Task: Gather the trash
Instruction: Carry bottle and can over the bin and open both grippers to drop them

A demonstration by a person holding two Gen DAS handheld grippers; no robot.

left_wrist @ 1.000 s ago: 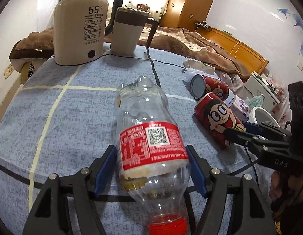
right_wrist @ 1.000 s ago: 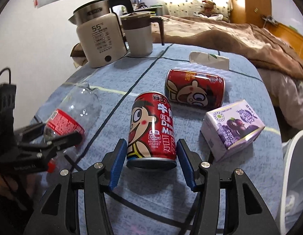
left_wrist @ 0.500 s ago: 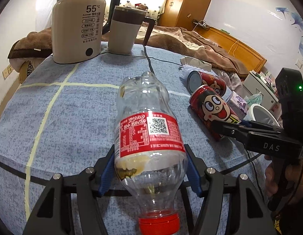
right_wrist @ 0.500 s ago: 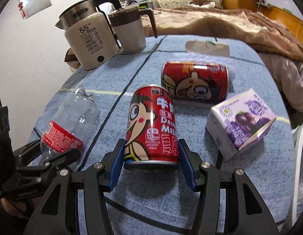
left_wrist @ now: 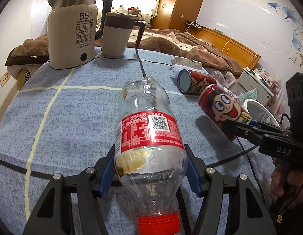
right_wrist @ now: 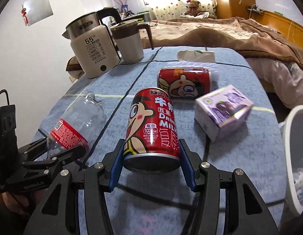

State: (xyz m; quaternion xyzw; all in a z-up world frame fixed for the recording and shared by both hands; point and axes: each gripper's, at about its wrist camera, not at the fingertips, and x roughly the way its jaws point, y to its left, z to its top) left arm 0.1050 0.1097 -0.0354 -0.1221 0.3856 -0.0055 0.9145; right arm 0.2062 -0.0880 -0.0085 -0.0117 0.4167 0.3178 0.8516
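Now that both pieces have come up off the tablecloth [left_wrist: 73,117], my left gripper [left_wrist: 151,173] clamps the plastic bottle [left_wrist: 149,139] at frame centre, my right gripper [right_wrist: 152,157] grasps the milk can [right_wrist: 153,125]; the white bin [right_wrist: 294,156] at right edge comes next, I judge.

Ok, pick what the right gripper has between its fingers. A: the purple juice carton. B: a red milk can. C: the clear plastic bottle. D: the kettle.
B: the right gripper has its blue pads clamped on the red milk can; the bottle sits in the left gripper.
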